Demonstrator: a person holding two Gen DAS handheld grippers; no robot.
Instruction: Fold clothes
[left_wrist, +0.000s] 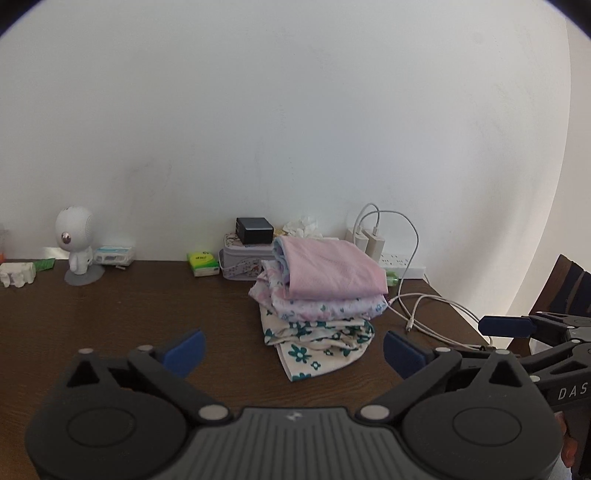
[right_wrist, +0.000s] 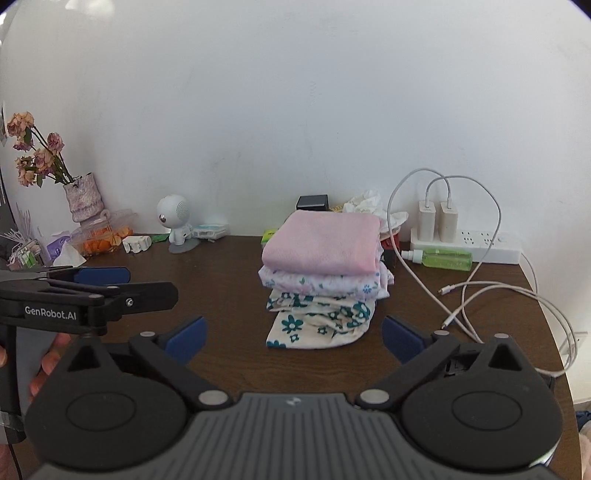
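A stack of three folded clothes (left_wrist: 317, 306) (right_wrist: 323, 277) sits on the dark wooden table (left_wrist: 129, 314) (right_wrist: 221, 280). On top is a plain pink piece (left_wrist: 328, 267) (right_wrist: 325, 243), under it a pale floral one (right_wrist: 321, 284), and at the bottom a cream one with teal flowers (left_wrist: 317, 343) (right_wrist: 317, 325). My left gripper (left_wrist: 293, 352) is open, held short of the stack with nothing between its blue pads. My right gripper (right_wrist: 293, 338) is open too, just in front of the stack. Each gripper shows at the edge of the other's view.
Along the wall stand a white robot figure (left_wrist: 75, 245) (right_wrist: 175, 221), a tin with a black box (left_wrist: 253, 230), a tissue pack (left_wrist: 202, 263), a power strip with chargers (right_wrist: 465, 240), loose white cables (right_wrist: 498, 299), a green spray bottle (right_wrist: 439, 258) and a vase of dried flowers (right_wrist: 83, 199).
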